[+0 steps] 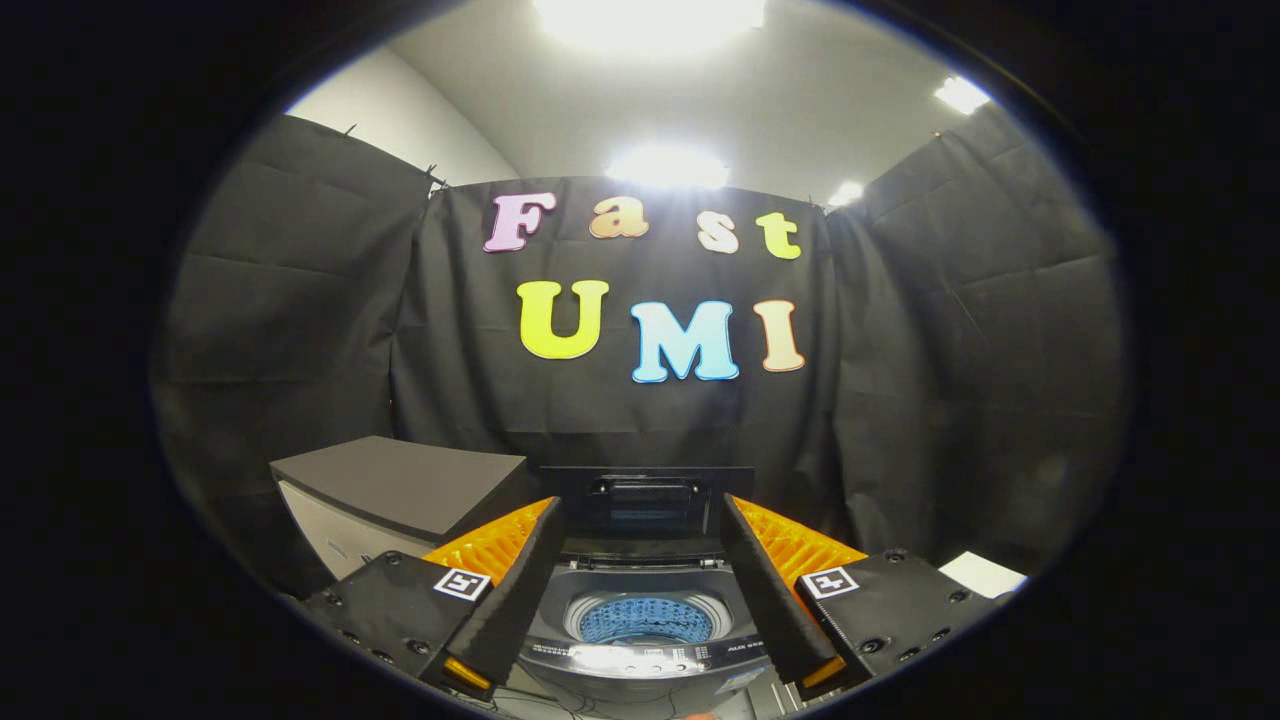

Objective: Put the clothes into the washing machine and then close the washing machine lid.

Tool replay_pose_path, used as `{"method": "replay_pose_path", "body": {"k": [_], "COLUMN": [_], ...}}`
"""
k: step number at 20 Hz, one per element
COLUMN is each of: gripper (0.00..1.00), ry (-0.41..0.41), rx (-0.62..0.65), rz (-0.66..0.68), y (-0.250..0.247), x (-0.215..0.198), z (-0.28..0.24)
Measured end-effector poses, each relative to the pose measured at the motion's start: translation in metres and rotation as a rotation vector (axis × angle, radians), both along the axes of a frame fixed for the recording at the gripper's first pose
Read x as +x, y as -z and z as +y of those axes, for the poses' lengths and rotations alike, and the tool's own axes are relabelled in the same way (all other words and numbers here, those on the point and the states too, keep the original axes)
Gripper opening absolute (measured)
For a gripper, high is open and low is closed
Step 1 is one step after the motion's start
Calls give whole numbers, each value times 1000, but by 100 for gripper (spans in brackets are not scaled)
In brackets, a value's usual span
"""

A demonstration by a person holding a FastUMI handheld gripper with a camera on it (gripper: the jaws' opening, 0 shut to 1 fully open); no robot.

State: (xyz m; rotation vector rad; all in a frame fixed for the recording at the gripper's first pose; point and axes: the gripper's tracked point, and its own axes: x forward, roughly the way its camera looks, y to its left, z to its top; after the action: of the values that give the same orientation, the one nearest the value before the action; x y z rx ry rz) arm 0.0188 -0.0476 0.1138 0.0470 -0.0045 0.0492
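A: In the gripper view, how does the gripper (pixel 645 530) stand?

B: Its two fingers (pixel 515 590) are spread wide apart and nothing is held between them. The orange backs show on their outer sides.

A: And the washing machine (pixel 645 640)?

B: It sits just ahead of the fingers and below them, seen through the gap. Its lid (pixel 645 497) is raised upright at the back, and the blue drum (pixel 648 620) lies open to view.

A: Anything beside it?

B: A grey box (pixel 400 490) stands near, beyond the left finger; a white sheet (pixel 982 575) lies past the right one
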Motion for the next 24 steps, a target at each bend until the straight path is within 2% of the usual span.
{"method": "replay_pose_path", "body": {"k": [9, 18, 21, 24], "gripper": [97, 98, 98, 98], "ry": [1, -33, -22, 9], "rx": [1, 7, 34, 28], "rz": [7, -21, -70, -70], "y": [5, 1, -8, 3], "x": [2, -1, -6, -1], "z": [9, 19, -5, -53]}}
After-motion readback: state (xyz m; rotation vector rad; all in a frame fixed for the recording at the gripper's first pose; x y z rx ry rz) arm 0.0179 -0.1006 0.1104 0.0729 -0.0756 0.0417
